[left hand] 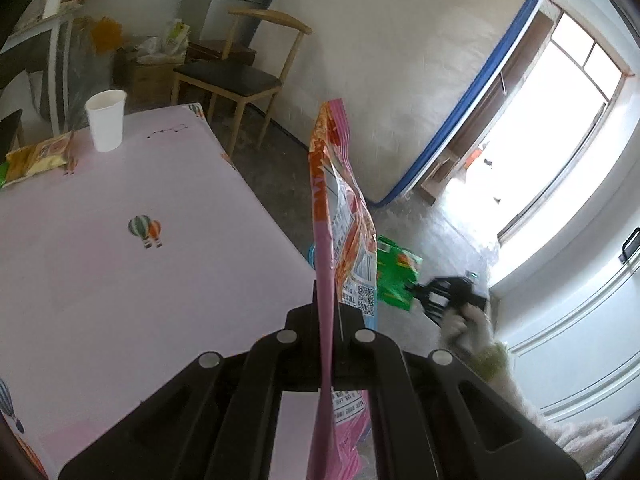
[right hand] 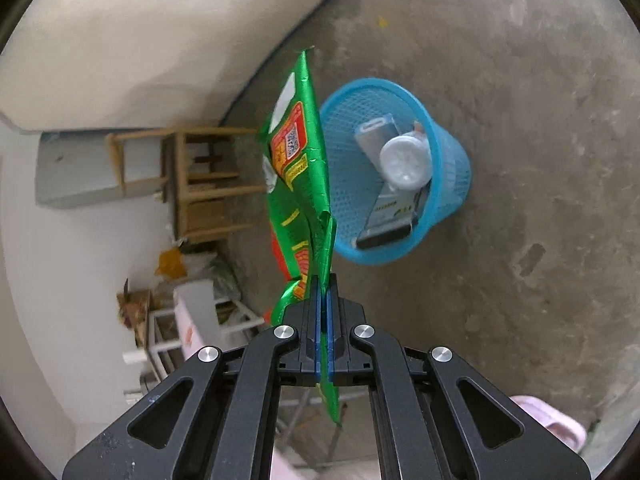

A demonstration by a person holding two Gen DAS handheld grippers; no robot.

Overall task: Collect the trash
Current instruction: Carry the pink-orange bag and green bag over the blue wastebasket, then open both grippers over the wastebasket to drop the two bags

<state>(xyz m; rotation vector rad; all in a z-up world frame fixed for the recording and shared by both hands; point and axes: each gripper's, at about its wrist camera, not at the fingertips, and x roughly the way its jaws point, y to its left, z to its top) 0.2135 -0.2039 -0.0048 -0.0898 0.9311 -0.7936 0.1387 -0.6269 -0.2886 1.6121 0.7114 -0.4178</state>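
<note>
Left gripper (left hand: 326, 308): jaws closed on pink wrapper (left hand: 340, 204), held upright beside the table (left hand: 120, 280) edge.
Right gripper (right hand: 325, 280): pads pinched on green wrapper (right hand: 300, 168), just beside the blue basket (right hand: 448, 184) (not yet over its mouth).
Done: basket already holds a cup and cartons.
Left: both wrappers unreleased; white cup (left hand: 106, 120) and yellow packet (left hand: 38, 158) remain on the table.

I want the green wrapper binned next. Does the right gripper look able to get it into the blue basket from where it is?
Probably yes. The right gripper is shut on the green wrapper, and the blue basket stands on bare floor just beyond it, mouth open, only partly filled.
</note>
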